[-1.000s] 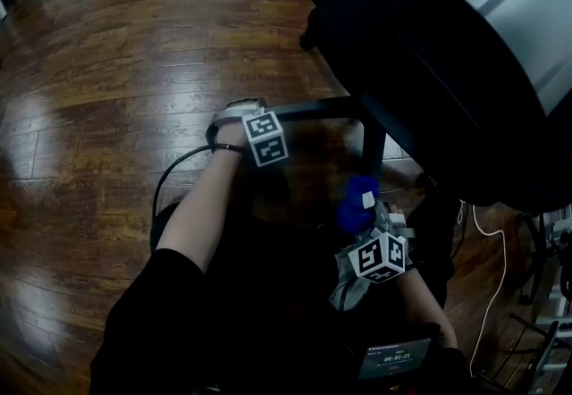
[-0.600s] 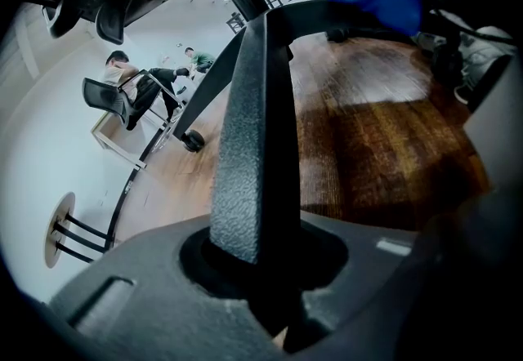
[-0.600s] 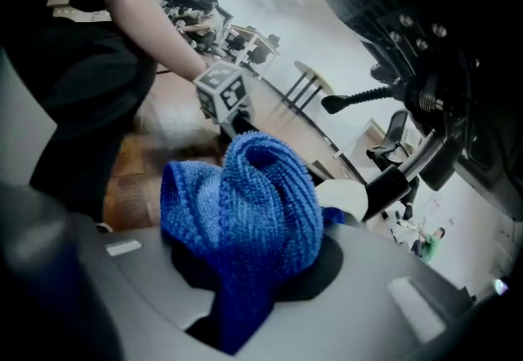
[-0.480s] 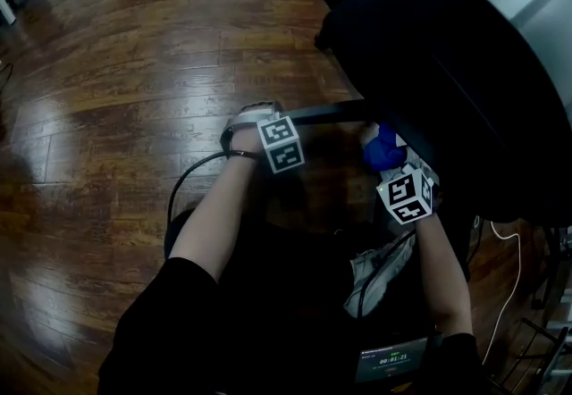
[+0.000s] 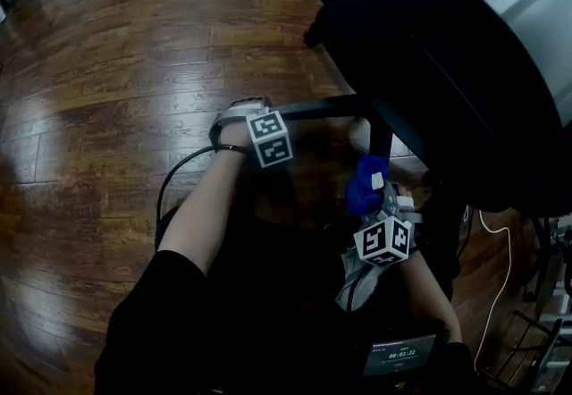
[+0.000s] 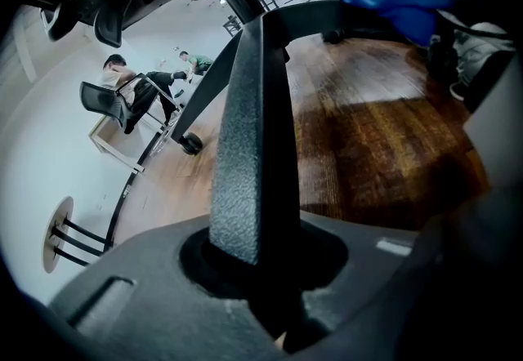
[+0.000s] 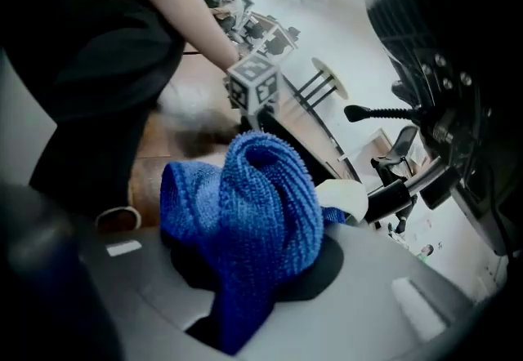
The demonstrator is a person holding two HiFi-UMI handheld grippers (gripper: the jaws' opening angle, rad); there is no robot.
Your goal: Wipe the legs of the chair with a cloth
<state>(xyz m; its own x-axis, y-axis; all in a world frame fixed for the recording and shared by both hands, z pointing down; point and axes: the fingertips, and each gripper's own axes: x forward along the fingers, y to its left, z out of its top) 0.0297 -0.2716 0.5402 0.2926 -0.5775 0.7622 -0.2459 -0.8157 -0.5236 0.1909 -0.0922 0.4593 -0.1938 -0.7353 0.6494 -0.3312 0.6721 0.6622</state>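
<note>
- The blue cloth [image 5: 365,186] is sitting bunched up at about 4 o'clock from the middle of the head view, with a small white tag [image 5: 377,179] showing at its 2 o'clock edge.
- The right hand-held gripper [image 7: 245,278] is grasping this cloth, clenching its jaws on the lower folds while the rest is bulging up above them.
- The cloth is hanging just below the dark chair [image 5: 429,45], which is filling the 1 to 3 o'clock part of the head view. Whether the cloth is touching the chair cannot be told.
- A black chair leg [image 5: 322,107] is running almost level across the middle of the head view, towards 9 o'clock from the chair's base.
- The left hand-held gripper [image 6: 261,265] is clamping this textured leg, its jaws pressing on both sides at the leg's 9 o'clock end.
- In the left gripper view another leg is ending in a caster wheel [image 6: 190,143] at about 10 o'clock.
- The person's left forearm [image 5: 201,205] is reaching up from 7 o'clock towards that hand-held gripper.
- A glossy wooden floor [image 5: 134,45] is lying beneath everything.
- A white cable [image 5: 492,268] is trailing over the floor at 4 o'clock.
</note>
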